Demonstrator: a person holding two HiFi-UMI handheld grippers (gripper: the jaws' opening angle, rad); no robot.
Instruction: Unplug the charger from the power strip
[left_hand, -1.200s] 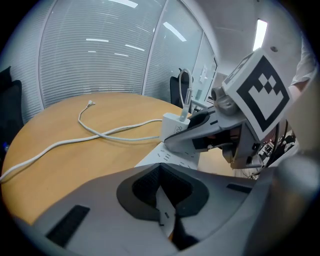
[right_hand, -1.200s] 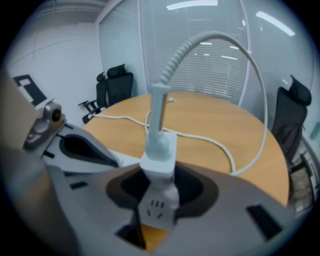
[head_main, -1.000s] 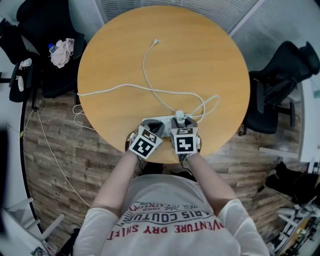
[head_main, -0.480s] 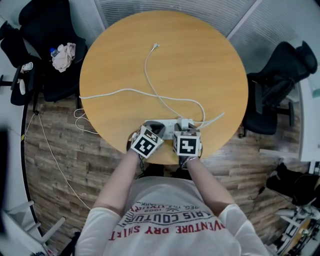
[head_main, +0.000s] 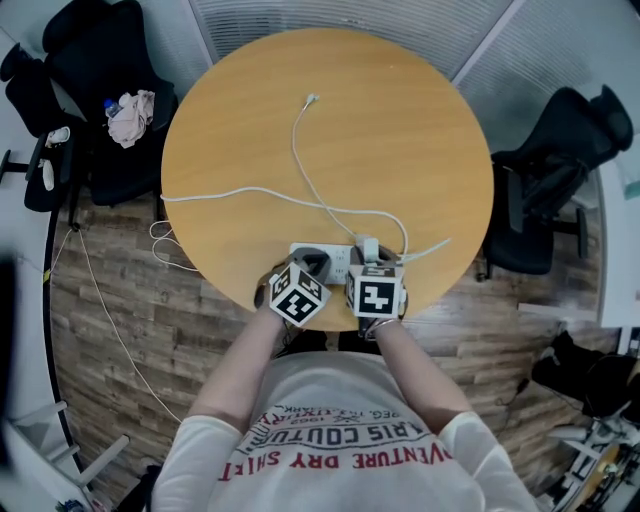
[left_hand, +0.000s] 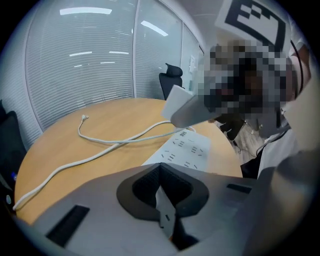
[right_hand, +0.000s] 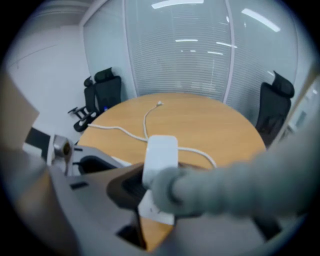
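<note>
Your grippers now sit closer to the table's (head_main: 400, 120) 6 o'clock edge. Your right gripper (right_hand: 159, 176) clamps the charger (head_main: 367, 246), apparently lifted clear of the power strip (left_hand: 186, 150). Your left gripper (left_hand: 162, 200) pinches the strip's near end, and blur hides the prongs.

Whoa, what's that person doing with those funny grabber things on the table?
A person is working at a round wooden table with a gripper in each hand. The left gripper is clamped on the end of the white power strip, which seems to steady it. The right gripper is shut on the white charger, which appears to sit just above the strip's sockets. A white cable trails away across the table.
</note>
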